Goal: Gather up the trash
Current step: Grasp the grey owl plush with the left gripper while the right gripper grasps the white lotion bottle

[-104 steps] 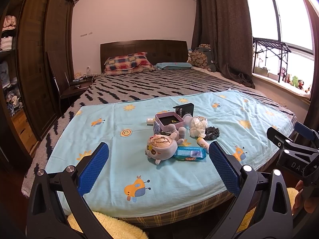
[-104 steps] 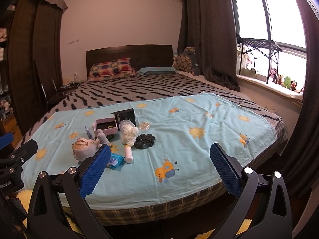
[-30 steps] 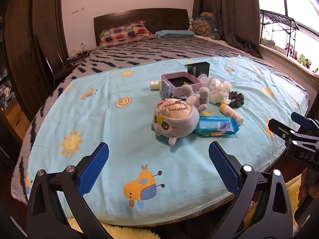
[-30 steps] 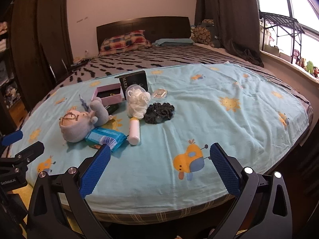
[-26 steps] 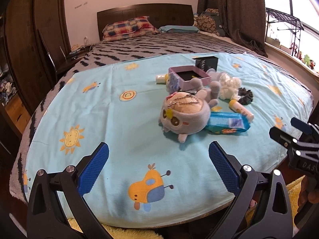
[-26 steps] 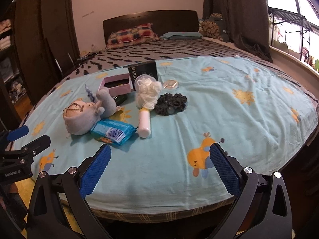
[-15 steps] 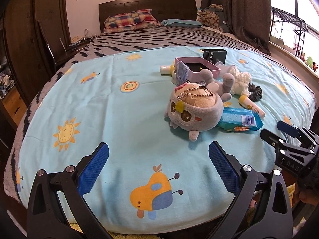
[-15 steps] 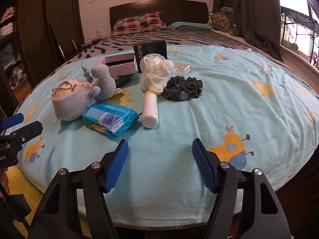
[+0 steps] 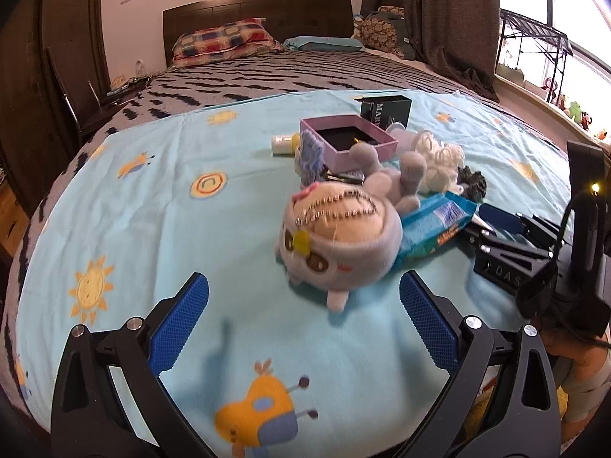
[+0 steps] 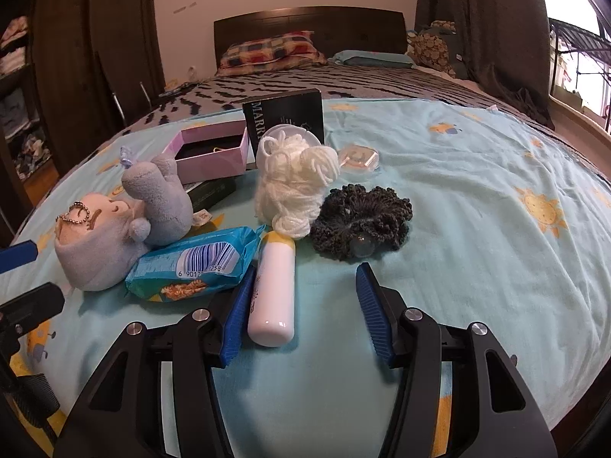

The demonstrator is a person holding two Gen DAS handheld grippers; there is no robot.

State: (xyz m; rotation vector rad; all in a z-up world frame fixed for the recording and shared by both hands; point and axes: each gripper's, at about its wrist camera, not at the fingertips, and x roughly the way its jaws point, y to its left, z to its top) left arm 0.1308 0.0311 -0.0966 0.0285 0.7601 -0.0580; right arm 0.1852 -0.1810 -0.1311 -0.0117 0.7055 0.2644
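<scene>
I am at the foot of a bed (image 9: 267, 76) in a bedroom, with a dark headboard (image 10: 305, 24), a checked pillow (image 9: 221, 40), brown curtains (image 9: 439, 7) and a bright window (image 9: 553, 19) to the right. A pale blue sheet (image 10: 477, 210) printed with suns and birds covers the near half, and a heap of things lies on it.

The trash there is a blue snack wrapper (image 10: 198, 263), lying against a grey plush toy (image 9: 336, 244) and just beside a white tube (image 10: 273, 290). Behind them sit a pink box (image 10: 214, 152), a black box (image 10: 286, 114), white yarn (image 10: 294, 179) and a dark scrunchie (image 10: 362, 221).

My right tool (image 10: 301, 309) tilts down at the sheet, its jaws closing; the tube lies between them close to the left pad, the right pad well clear, nothing gripped. My left tool (image 9: 303, 328) hangs low over bare sheet in front of the plush toy, jaws spread wide and holding nothing.
</scene>
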